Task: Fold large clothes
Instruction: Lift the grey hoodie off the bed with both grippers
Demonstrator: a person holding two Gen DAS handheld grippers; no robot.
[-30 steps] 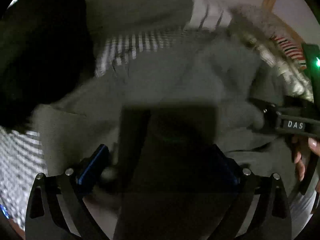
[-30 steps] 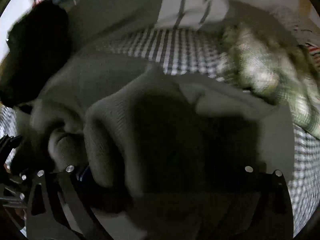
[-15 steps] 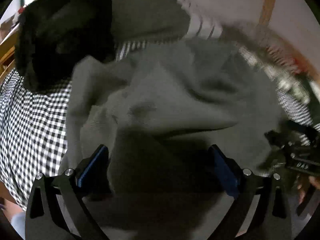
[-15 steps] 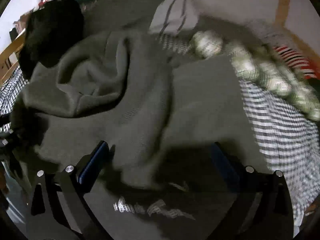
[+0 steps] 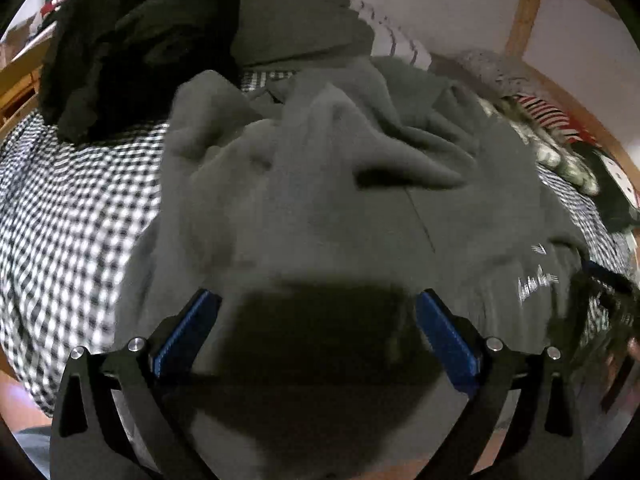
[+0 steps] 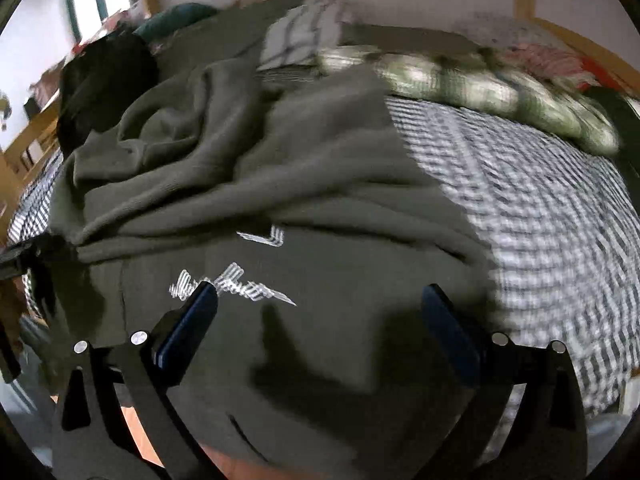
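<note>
the grey sweatshirt (image 5: 320, 200) lies rumpled on the checked bed (image 5: 72, 216), its near hem hanging toward both claws; the left claw (image 5: 316, 332) and right claw (image 6: 320, 320) are both spread wide, grasping nothing. to fold well, i'd pinch the two near corners evenly and pull the bunched sleeves flat first. a black garment (image 5: 132, 40) and a plaid heap (image 6: 480, 92) crowd the far side.

dim indoor light, motion blur, fisheye-warped edges, dark foreground shadows
</note>
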